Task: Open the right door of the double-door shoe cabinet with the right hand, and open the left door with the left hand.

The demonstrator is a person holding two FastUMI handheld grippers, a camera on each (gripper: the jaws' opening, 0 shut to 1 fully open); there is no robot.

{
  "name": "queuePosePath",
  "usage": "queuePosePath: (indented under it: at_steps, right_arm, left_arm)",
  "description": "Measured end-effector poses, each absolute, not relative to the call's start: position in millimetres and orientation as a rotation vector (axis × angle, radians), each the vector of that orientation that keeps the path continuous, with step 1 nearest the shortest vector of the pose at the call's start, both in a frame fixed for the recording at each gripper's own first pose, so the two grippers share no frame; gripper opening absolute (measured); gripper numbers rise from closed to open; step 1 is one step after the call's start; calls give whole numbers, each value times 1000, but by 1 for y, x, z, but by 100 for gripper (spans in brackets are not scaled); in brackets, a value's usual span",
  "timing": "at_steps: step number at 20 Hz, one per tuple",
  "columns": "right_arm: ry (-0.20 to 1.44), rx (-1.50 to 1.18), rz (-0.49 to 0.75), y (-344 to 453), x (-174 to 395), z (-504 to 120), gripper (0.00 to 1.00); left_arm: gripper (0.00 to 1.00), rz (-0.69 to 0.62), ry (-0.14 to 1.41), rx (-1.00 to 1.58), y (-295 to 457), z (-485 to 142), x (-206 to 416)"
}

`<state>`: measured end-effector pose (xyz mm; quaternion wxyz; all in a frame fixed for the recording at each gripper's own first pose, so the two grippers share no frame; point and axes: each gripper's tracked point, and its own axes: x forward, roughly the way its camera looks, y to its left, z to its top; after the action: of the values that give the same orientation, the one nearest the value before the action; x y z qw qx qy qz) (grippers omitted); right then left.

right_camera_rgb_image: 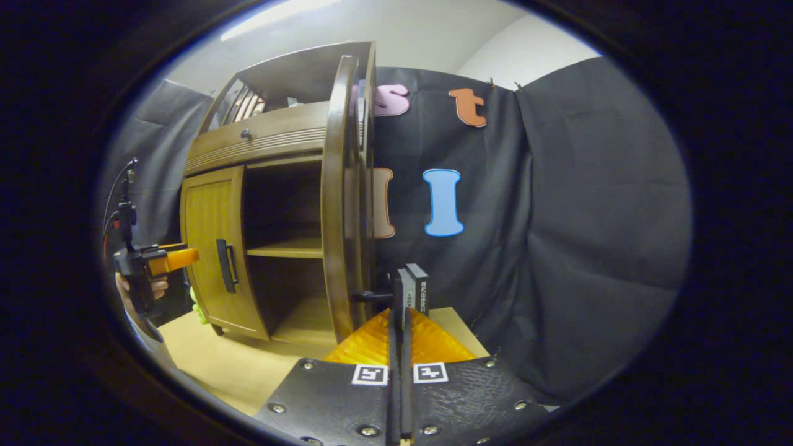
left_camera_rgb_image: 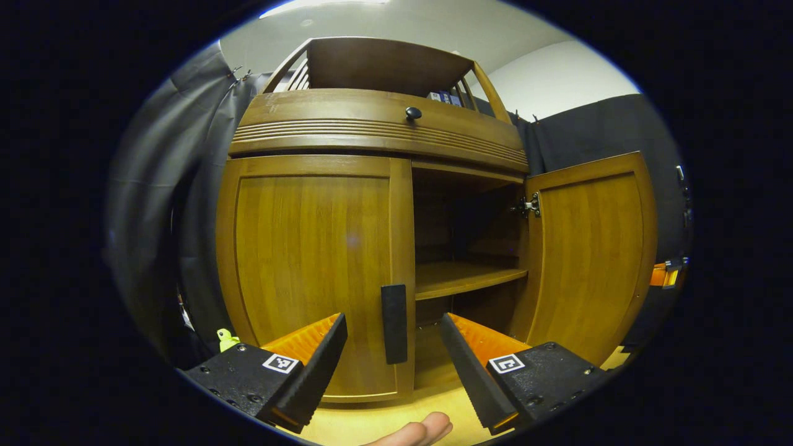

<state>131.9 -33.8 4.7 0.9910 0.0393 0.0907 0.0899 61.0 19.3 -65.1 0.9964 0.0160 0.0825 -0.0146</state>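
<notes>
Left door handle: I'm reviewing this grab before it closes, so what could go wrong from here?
1. The left gripper is open astride the left door handle; closing too shallow could let it slip off.
2. The right gripper is shut on the right door handle; pulling further might strain the hinge of the wide-open right door.

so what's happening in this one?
A person is opening a double-door shoe cabinet with two handheld grippers. The right door already stands open, and the right gripper, jaws shut, is by its edge. The left gripper, jaws open, is lined up on the handle of the closed left door.
</notes>
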Motion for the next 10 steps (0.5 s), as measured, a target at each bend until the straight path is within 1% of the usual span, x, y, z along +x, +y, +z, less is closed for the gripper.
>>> queuePosePath:
  at_steps: [1, 2, 3, 5, 6, 7, 8, 10]
  right_arm:
    - [184, 85, 188, -36, 133, 4, 1]
    - [184, 88, 197, -38, 134, 4, 1]
    - [186, 90, 202, -39, 136, 3, 1]
    - [194, 91, 204, -39, 135, 3, 1]
    - [196, 82, 204, -40, 134, 4, 1]
    - [197, 74, 201, -39, 134, 4, 1]
    - [195, 65, 197, -39, 132, 6, 1]
    - [177, 7, 154, -51, 123, 11, 1]
  left_arm:
    - [96, -27, 159, 28, 19, -65, 64]
    - [92, -30, 151, 21, 17, -65, 66]
    - [96, -38, 145, 12, 14, -66, 70]
    - [96, -52, 145, -3, 10, -71, 76]
    - [92, -55, 147, -7, 9, -74, 79]
    - [92, -59, 152, -9, 8, -77, 83]
    - [96, -61, 153, -11, 8, -81, 85]
    - [96, -56, 159, -17, 9, -90, 93]
